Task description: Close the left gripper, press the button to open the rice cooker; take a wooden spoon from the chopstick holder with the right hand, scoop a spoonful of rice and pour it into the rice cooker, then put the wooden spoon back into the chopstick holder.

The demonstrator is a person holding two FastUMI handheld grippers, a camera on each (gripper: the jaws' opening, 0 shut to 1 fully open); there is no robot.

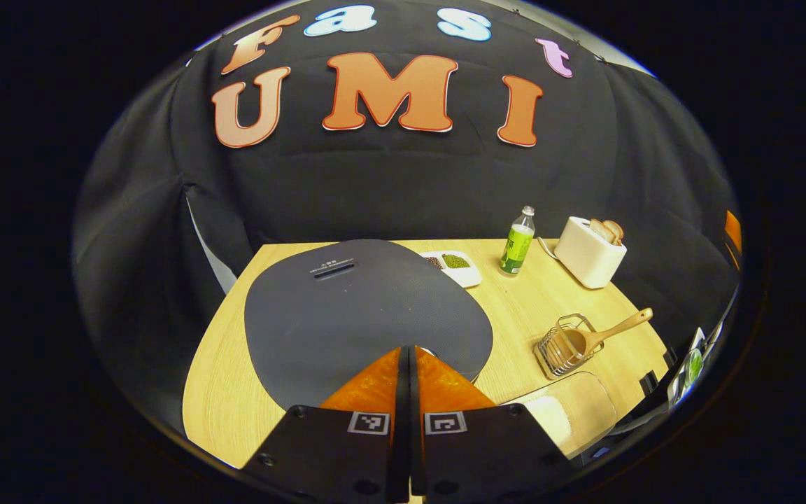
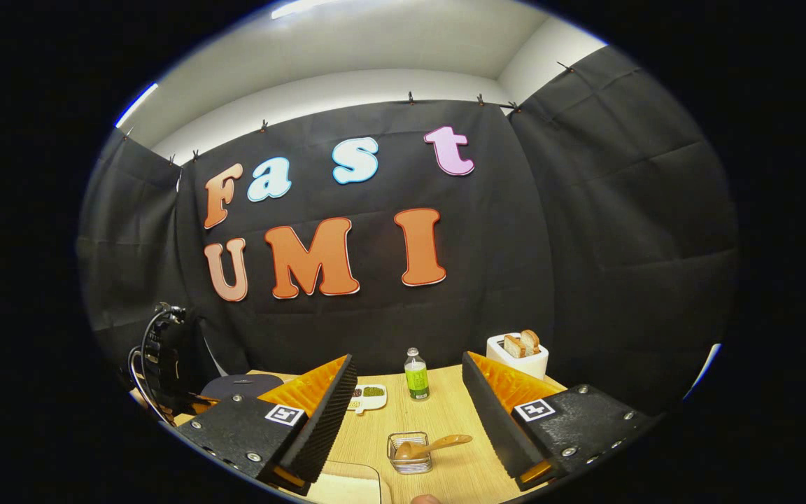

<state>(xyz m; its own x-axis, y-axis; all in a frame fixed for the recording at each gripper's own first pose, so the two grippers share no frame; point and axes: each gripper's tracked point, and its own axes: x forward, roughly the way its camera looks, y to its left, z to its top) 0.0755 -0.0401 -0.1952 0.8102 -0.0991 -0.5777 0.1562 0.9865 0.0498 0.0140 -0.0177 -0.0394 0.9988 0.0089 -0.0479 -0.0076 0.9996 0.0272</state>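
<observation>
Your left gripper (image 1: 408, 371) has its fingers pressed together, empty, tips over the rice cooker (image 1: 364, 318) lid. Your right gripper (image 2: 408, 392) gapes wide, empty; below between its fingers, the wooden spoon (image 2: 431, 445) rests in the chopstick holder (image 2: 410, 453).

Straight ahead of the left gripper (image 1: 408, 364), the rice cooker (image 1: 368, 315) sits on the counter (image 1: 529, 308). A divided dish (image 1: 453, 266) lies just behind it. Right of the gripper stands the chopstick holder (image 1: 565, 346) with the wooden spoon (image 1: 602, 334) in it; the bottle (image 1: 517, 241) and toaster (image 1: 590, 250) stand farther back.
</observation>
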